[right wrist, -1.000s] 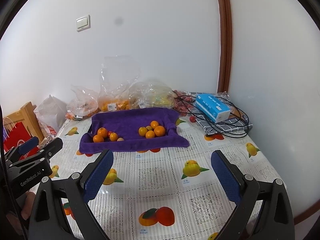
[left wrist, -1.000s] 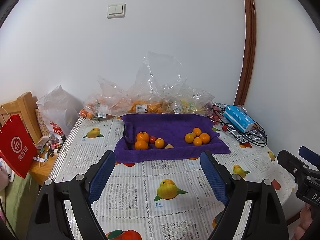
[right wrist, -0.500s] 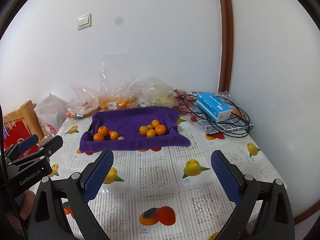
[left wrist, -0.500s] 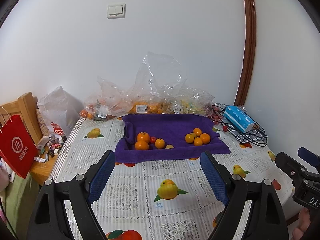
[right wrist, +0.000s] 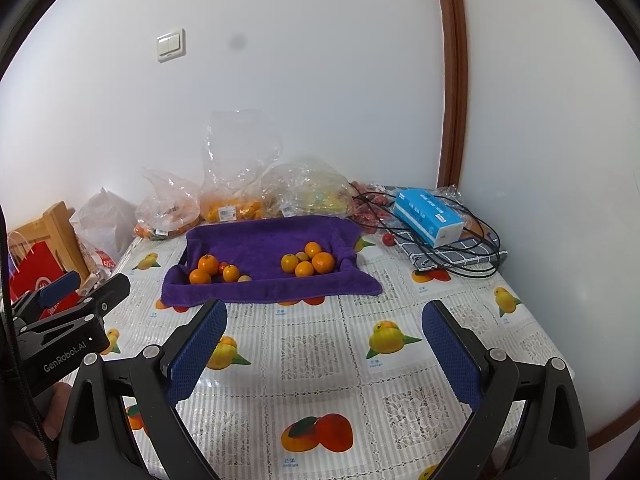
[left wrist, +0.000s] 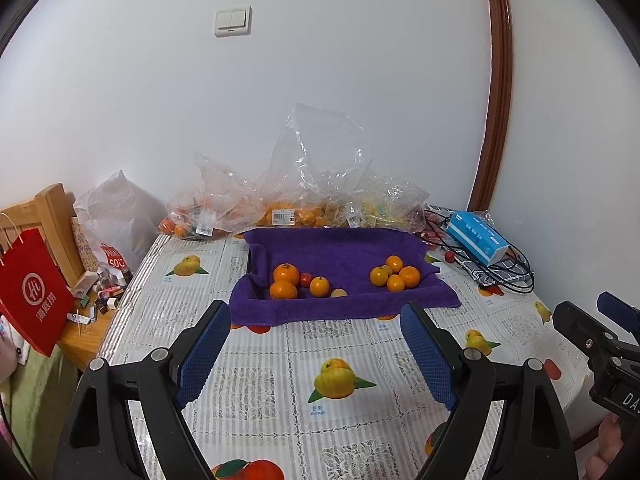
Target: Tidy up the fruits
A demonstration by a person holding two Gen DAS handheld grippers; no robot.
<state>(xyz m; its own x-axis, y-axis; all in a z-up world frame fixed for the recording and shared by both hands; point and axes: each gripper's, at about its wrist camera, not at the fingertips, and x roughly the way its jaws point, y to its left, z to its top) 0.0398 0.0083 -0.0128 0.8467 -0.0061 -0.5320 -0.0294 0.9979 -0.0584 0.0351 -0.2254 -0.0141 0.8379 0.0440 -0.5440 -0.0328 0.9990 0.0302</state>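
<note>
The fruit sits on a purple towel (left wrist: 340, 256) laid over what looks like a tray toward the back of the worktop (left wrist: 256, 360). It lies in two clusters, which reads as sorting under way. On the left are three oranges (left wrist: 286, 274), a small red fruit (left wrist: 306, 279) and a pale one (left wrist: 339, 293) at the towel's front fold. On the right is a tight group of small oranges (left wrist: 394, 274) (one paler fruit is tucked among them). The towel's raised edges probably keep round fruit from rolling off.

Both tools hang back over the near part of the worktop, well apart from the towel. The left hand-held gripper (left wrist: 316, 356) has its jaws spread wide with nothing between them, and so does the right hand-held gripper (right wrist: 324, 354). That fits a pause before choosing the next piece.

Behind the towel, clear plastic bags (left wrist: 312, 196) lean against the wall and hold more fruit. Crinkled film and glare blur the contents, so kinds and counts cannot be told. A loose red fruit (left wrist: 450, 256) lies just off the towel near a tangle of black cable (left wrist: 516, 264) and a blue tissue pack (left wrist: 476, 238). More red ones behind it are half hidden. The tray under the towel shows only as a dark sliver at the left corner.
</note>
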